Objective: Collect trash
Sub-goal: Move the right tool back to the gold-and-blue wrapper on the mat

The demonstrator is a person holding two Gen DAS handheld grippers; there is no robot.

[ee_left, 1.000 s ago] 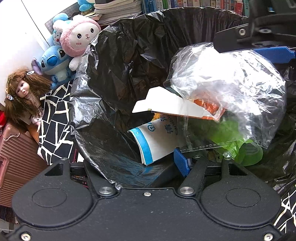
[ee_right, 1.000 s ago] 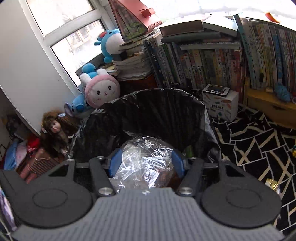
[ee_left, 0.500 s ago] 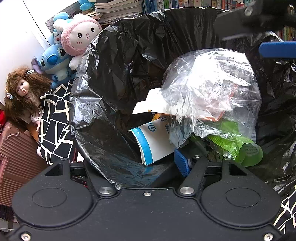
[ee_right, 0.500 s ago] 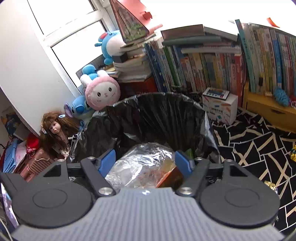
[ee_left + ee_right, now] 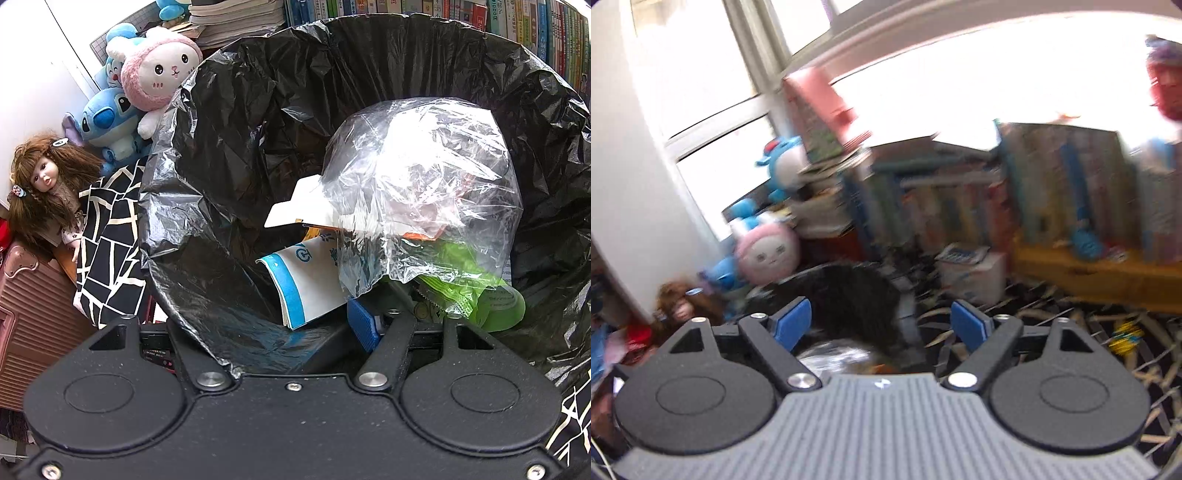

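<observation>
Trash bin: black crinkled plastic liner (image 5: 229,122), holding a paper cup, green wrapper and card.
Clear crumpled plastic bag (image 5: 421,192): dropped in, resting on top.
Right gripper (image 5: 882,323): jaws just opened wide, empty.
Left gripper (image 5: 291,328): apparently pinching the liner's near rim; one finger hidden.
Remaining: blurred floor, unclear.

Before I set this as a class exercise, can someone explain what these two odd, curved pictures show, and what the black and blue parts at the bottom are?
No robot: a person carries a hand-held gripper in each hand, each with a fisheye camera looking along its blue-padded fingers. The left hand-held gripper pinches the rim of the black bin liner. Inside lie a clear plastic bag, a paper cup and a green wrapper. The right hand-held gripper is open and empty, its jaws just opened; that picture is blurred.
</observation>
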